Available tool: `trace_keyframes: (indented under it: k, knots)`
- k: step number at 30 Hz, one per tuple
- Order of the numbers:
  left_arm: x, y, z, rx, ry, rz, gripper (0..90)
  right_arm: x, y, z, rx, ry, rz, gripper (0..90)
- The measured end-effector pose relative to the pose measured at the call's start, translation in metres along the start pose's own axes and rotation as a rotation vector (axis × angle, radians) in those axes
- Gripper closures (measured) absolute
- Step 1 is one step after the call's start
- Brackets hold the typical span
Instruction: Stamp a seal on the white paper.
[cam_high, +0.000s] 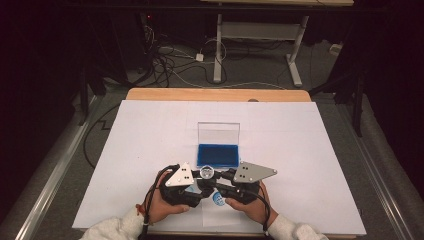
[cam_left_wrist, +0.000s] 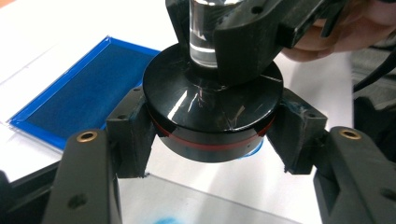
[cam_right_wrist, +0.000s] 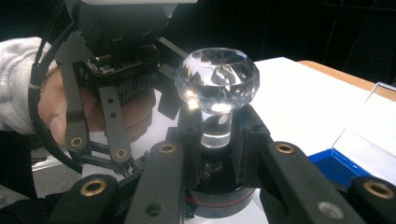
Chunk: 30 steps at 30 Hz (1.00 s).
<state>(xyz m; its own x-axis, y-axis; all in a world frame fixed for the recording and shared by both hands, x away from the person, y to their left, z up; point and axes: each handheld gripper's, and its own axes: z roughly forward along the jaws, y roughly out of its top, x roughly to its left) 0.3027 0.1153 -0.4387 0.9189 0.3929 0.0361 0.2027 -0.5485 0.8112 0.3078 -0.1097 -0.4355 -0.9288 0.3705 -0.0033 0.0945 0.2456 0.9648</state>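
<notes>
The left gripper (cam_left_wrist: 212, 140) squeezes the stamp's black round base (cam_left_wrist: 212, 112). The right gripper (cam_right_wrist: 217, 140) pinches its clear stem (cam_right_wrist: 215, 128). The stamp sits near the open blue ink pad (cam_high: 217, 154). Inking looks not yet done.

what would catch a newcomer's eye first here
First the faceted clear crystal knob, glinting with light just above the right claw, which is shut on the knob's clear stem. Under it sits a glossy black round base with a thin red band, clamped from both sides by the left claw. Behind the hands on the white table lies an open clear case with a vivid blue lining.
</notes>
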Motion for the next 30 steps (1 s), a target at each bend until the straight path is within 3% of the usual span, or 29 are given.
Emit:
trace_keyframes:
  k: [8,14,21,27,30]
  knots:
    - [-0.0007,-0.0013,0.0028,0.041,0.031,0.042,36.7,-0.0009,-0.0027,0.0019,0.020,-0.005,0.003,74.2]
    - [-0.0020,-0.0024,0.0056,0.057,0.041,0.057,36.7,0.0005,-0.0047,0.0053,0.042,-0.007,0.007,62.7]
    - [-0.0030,-0.0030,0.0073,0.064,0.034,0.062,36.7,-0.0012,-0.0013,0.0034,0.022,-0.025,0.023,50.8]
    - [-0.0034,-0.0034,0.0084,0.068,0.025,0.066,36.7,-0.0012,0.0032,0.0003,0.002,-0.023,0.018,51.2]
    - [-0.0037,-0.0036,0.0090,0.070,0.026,0.069,36.7,-0.0018,0.0034,0.0000,0.002,-0.008,0.023,55.7]
